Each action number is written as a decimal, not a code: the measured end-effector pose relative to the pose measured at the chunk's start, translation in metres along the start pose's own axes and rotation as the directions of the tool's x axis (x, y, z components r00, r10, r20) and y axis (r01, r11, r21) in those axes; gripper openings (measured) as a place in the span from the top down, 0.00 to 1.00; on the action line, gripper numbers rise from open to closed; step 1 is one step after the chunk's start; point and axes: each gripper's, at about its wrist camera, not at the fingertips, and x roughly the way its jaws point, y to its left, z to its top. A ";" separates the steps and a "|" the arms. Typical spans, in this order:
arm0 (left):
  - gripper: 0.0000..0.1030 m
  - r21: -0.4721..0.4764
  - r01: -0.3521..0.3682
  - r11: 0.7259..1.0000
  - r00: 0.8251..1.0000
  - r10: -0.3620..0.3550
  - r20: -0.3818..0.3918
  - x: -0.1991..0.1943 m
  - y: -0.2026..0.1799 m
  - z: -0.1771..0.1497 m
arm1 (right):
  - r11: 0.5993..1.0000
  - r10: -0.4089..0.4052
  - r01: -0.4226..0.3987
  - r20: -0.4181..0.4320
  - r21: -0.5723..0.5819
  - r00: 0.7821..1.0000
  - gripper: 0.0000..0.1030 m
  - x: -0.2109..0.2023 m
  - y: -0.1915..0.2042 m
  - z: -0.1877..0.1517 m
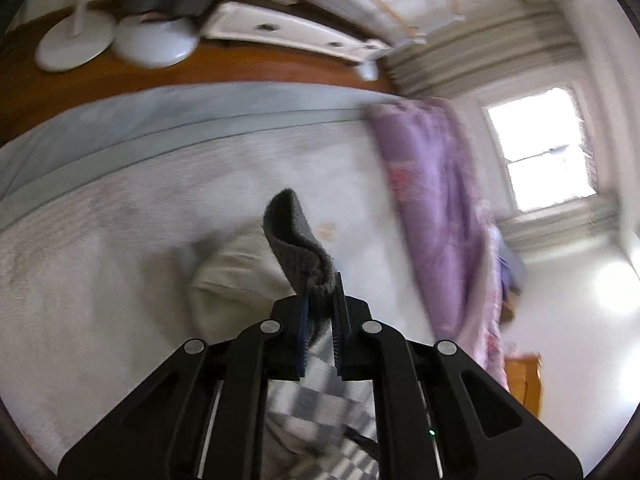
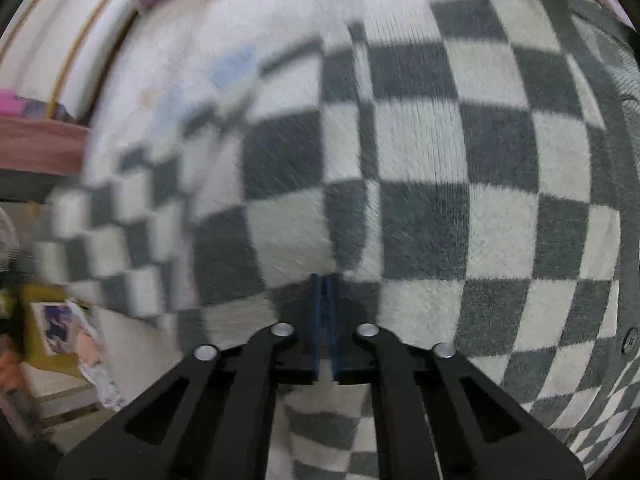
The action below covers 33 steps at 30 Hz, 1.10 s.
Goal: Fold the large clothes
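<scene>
Folding has barely begun — our left gripper (image 1: 320, 300) is clamped on the checked sweater's (image 2: 420, 160) grey hem, our right gripper (image 2: 325, 312) pinched together against its middle, spread across the bed (image 1: 120, 240).

Count: 1 checked sweater (image 2: 440, 160), 1 purple quilt (image 1: 436, 200) at 3 o'clock, 2 round white stand bases (image 1: 76, 42) at 11 o'clock, 1 window (image 1: 540, 148).

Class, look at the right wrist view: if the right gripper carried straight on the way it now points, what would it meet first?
The checkered sweater. The right gripper is shut and points into its grey-and-white squares, which fill the view ahead; its tips seem nearly on the knit already, though blur hides the exact gap.
</scene>
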 end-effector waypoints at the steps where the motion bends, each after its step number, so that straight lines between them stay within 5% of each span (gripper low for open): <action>1: 0.92 0.023 0.015 1.000 1.000 -0.015 0.001 -0.003 -0.011 -0.004 | 1.000 -0.015 0.015 -0.016 -0.005 1.000 1.00 0.012 -0.002 0.001; 6: 0.92 0.161 0.091 0.983 0.995 -0.085 -0.042 -0.008 -0.080 -0.034 | 1.000 -0.011 0.011 -0.054 -0.006 0.998 1.00 0.031 -0.004 0.010; 12: 0.91 0.279 0.178 0.944 0.983 -0.155 -0.102 0.000 -0.163 -0.097 | 0.981 0.190 -0.191 0.026 0.042 0.981 0.98 -0.018 -0.050 -0.002; 17: 0.91 0.405 0.256 0.878 0.963 -0.195 -0.188 0.026 -0.247 -0.180 | 0.976 0.195 -0.206 0.128 0.078 0.973 0.98 -0.078 -0.133 -0.029; 21: 0.91 0.416 0.310 0.855 0.941 -0.214 -0.261 0.060 -0.292 -0.247 | 0.980 0.117 -0.145 0.192 0.137 0.974 0.98 -0.119 -0.222 -0.052; 28: 0.91 0.479 0.314 0.820 0.918 -0.133 -0.375 0.150 -0.350 -0.390 | 0.940 -0.033 -0.066 0.284 0.333 0.958 0.98 -0.184 -0.391 -0.099; 33: 0.91 0.534 0.232 0.813 0.888 0.047 -0.458 0.230 -0.347 -0.491 | 0.904 -0.099 -0.041 0.301 0.425 0.949 0.97 -0.214 -0.481 -0.131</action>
